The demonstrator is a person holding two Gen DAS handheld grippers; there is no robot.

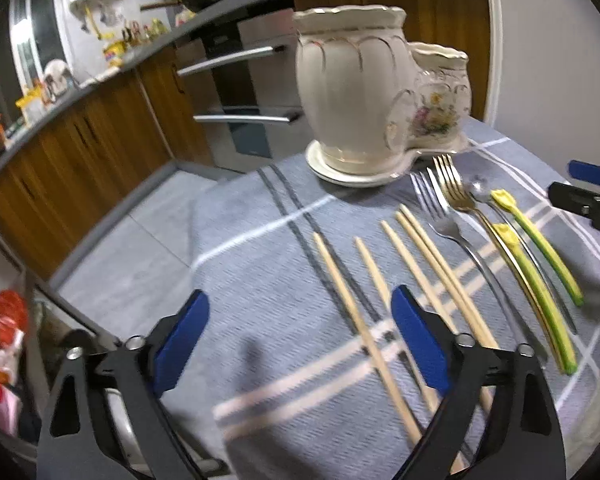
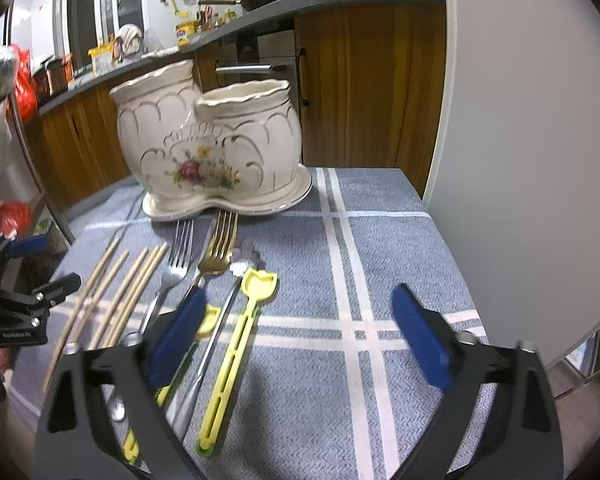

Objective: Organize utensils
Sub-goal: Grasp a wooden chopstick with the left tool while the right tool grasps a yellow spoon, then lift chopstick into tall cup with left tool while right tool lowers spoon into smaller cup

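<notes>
A cream ceramic utensil holder with two pots stands on its saucer at the far side of the table. In front of it lie several wooden chopsticks, a silver fork, a gold fork, a spoon and two yellow-green utensils. My left gripper hovers open over the chopsticks, holding nothing. My right gripper is open above the yellow utensils, empty too.
A grey-blue checked cloth covers the small table, whose edges fall away left and right. Wooden kitchen cabinets, an oven and a cluttered counter lie behind. A white panel stands at the right, red bags at the left.
</notes>
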